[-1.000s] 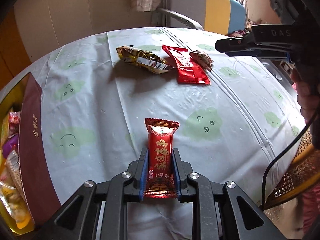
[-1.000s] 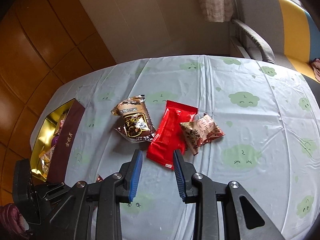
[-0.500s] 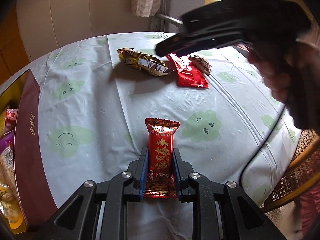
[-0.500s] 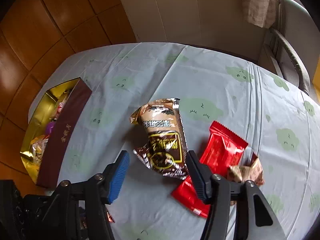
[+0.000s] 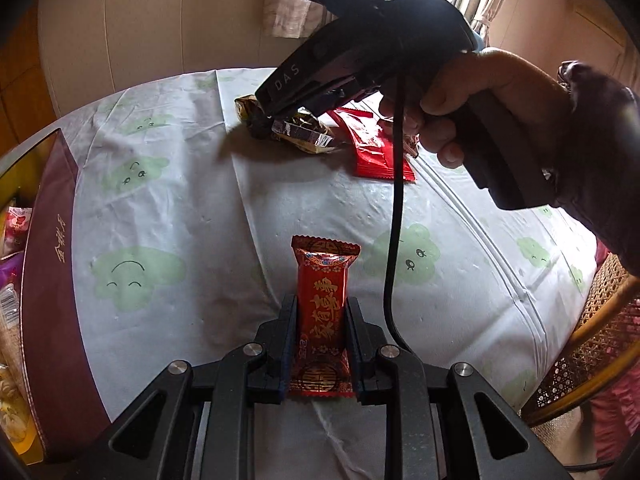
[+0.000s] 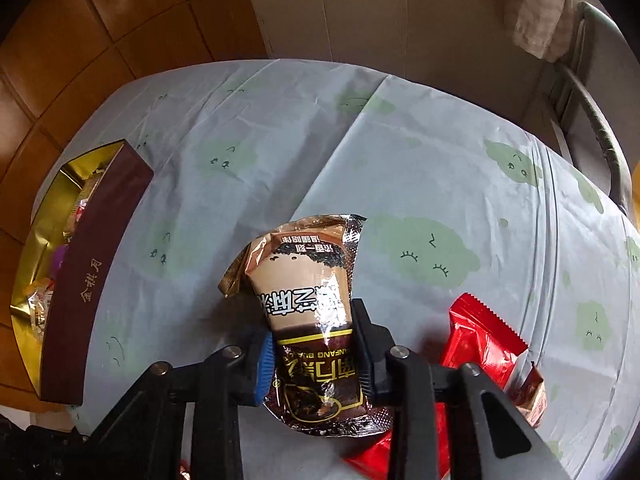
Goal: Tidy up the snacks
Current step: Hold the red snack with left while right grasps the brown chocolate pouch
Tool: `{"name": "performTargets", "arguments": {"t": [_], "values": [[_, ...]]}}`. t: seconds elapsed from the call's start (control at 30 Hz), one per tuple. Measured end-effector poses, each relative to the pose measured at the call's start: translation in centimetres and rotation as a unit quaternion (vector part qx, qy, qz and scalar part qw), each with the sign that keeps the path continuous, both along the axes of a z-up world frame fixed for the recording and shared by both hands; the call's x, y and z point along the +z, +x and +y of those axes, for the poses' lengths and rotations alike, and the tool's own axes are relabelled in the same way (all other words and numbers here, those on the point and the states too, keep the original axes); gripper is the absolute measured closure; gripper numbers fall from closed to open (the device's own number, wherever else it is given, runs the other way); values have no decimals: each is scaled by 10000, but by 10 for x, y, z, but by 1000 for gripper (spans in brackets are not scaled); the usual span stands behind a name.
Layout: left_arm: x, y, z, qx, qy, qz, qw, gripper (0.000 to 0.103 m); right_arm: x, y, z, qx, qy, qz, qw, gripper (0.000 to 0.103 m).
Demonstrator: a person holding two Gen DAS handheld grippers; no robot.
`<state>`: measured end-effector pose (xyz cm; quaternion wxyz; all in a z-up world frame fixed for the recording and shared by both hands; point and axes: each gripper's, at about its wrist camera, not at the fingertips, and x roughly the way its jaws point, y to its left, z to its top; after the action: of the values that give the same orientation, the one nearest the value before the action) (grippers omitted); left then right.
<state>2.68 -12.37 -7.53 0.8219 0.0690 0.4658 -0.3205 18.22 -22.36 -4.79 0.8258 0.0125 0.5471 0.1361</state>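
My left gripper point(image 5: 321, 316) is shut on a small red candy bar point(image 5: 323, 304) with gold print, low over the table. My right gripper point(image 6: 313, 332) is closed around a brown and gold snack packet point(image 6: 310, 316) lying on the tablecloth; the packet also shows in the left wrist view point(image 5: 298, 130), under the right gripper's fingers. A red packet point(image 6: 476, 344) lies right of it, also in the left wrist view point(image 5: 376, 148). A small tan packet point(image 6: 530, 396) lies beyond. The maroon and gold box point(image 6: 88, 264) with snacks stands at the left.
The box's maroon wall point(image 5: 52, 280) runs along the left table edge. The tablecloth point(image 6: 400, 160) is pale blue with green clouds. A wicker chair point(image 5: 588, 344) stands at the right, a grey armchair point(image 6: 592, 120) behind the table. A black cable point(image 5: 394, 220) hangs from the right gripper.
My right gripper has moved down to the brown packet and closed its fingers onto it. My left gripper has kept the red candy bar and hardly moved.
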Motion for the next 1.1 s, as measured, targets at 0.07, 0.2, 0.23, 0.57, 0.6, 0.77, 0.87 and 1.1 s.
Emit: {"name": "performTargets", "arguments": {"t": [0.07, 0.2, 0.23, 0.57, 0.6, 0.77, 0.87, 1.1], "values": [[0, -1, 0, -4, 8, -24, 10000, 80, 13, -13, -2, 27, 189, -98, 9998, 70], [0, -3, 0, 7, 4, -63, 10000, 80, 33, -47, -10, -94, 347, -127, 9993, 70], [1, -3, 0, 18, -1, -66, 10000, 80, 35, -57, -11, -155, 337, -100, 9993, 69], [1, -7, -2, 79, 44, -124, 9999, 79, -4, -142, -34, -639, -124, 395, 9971, 69], [1, -8, -3, 78, 64, -143, 9998, 79, -11, -141, -33, -645, -104, 430, 9969, 68], [2, -10, -8, 109, 193, -194, 9996, 80, -12, -145, -26, -532, -310, 175, 9980, 67], [3, -12, -11, 139, 277, -247, 9992, 80, -12, -146, -26, -469, -291, 122, 9984, 67], [2, -7, -15, 209, 379, -219, 9988, 81, -13, -153, -28, -406, -205, 38, 9990, 65]]}}
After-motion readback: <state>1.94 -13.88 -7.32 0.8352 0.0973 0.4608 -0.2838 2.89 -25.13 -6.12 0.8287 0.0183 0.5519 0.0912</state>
